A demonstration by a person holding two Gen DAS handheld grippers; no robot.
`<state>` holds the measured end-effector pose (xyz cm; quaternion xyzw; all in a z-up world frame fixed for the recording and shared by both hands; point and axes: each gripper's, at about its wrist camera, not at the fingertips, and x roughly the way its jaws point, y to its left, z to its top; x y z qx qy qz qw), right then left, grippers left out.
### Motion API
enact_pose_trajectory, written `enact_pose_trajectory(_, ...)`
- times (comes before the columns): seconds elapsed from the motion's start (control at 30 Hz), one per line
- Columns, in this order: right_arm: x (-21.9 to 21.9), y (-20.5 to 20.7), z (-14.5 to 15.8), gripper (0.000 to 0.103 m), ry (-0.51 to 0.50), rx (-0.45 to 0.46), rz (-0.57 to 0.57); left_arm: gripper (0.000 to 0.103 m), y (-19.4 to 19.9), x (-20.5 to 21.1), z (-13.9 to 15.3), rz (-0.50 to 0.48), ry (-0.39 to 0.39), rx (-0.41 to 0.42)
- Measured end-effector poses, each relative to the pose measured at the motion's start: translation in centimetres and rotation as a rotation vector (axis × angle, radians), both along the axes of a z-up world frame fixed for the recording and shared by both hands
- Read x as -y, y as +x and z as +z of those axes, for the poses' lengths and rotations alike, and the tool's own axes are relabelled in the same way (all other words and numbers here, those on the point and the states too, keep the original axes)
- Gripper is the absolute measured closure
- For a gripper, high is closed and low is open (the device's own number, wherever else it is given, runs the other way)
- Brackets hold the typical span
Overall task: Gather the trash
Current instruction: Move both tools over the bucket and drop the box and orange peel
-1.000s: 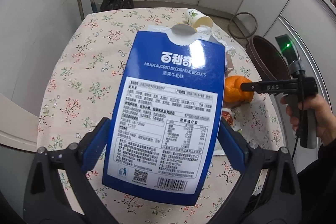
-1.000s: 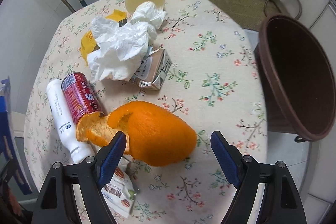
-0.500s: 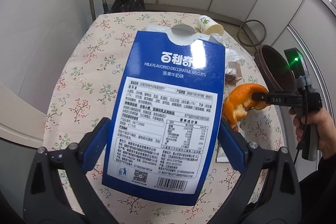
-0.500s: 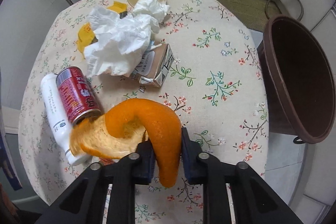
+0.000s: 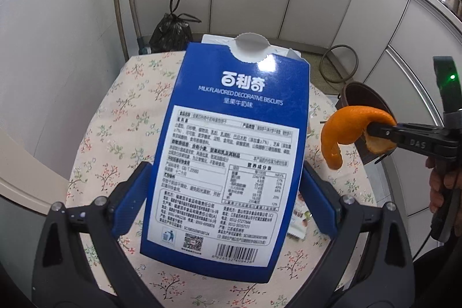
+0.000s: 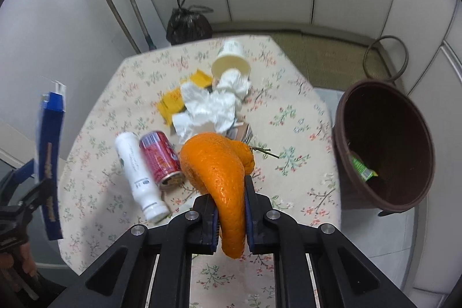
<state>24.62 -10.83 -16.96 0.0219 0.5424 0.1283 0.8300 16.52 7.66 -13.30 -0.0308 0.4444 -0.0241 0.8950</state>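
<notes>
The right gripper (image 6: 231, 217) has its jaws clamped on an orange peel (image 6: 219, 163), held above the surface (image 6: 291, 120); the bin (image 6: 384, 143) lies to its right, off the surface's edge, so the right arm is the nearer one. The peel's long axis runs along the jaws. The left gripper (image 5: 223, 199) grips a blue box (image 5: 231, 152) upright, farther from the bin. Only the right view shows the bin's inside and a green scrap (image 6: 362, 166); the left view shows the peel curling down.
</notes>
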Motion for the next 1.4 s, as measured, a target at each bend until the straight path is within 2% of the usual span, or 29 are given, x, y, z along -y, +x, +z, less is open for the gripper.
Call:
enact_pose_trajectory(0.27, 4.5, -1.8, 5.4, 0.089, 0.065, 0.115, -0.069, 0.006, 0.9, 3.6, 1.6, -0.037, -0.020, 0.050)
enact_pose_trajectory(0.5, 10.6, -2.6, 7.2, 0.089, 0.111, 0.163, -0.190, 0.005, 2.7, 9.2, 2.3, -0.118, -0.047, 0.067)
enact_pose_trajectory(0.73, 17.3, -2.4, 6.6, 0.089, 0.125, 0.165, -0.331, 0.006, 5.9, 17.4, 2.0, -0.224, -0.064, 0.057)
enact_pose_trajectory(0.9, 21.8, -2.4, 5.9, 0.089, 0.119, 0.162, -0.419, 0.006, 9.1, 24.5, 0.6, -0.287, -0.069, 0.035)
enact_pose_trajectory(1.03, 25.2, -1.9, 4.6, 0.089, 0.112, 0.147, -0.480, 0.006, 8.2, 24.8, 0.9, -0.322, -0.051, 0.025)
enact_pose_trajectory(1.23, 28.5, -1.1, 2.4, 0.089, 0.106, 0.118, -0.537, 0.005, 9.0, 24.8, 0.1, -0.350, -0.049, 0.004)
enact_pose_trajectory(1.4, 30.5, -0.6, 0.3, 0.089, 0.116, 0.089, -0.570, 0.005, 11.2, 28.3, -1.8, -0.360, -0.046, -0.002)
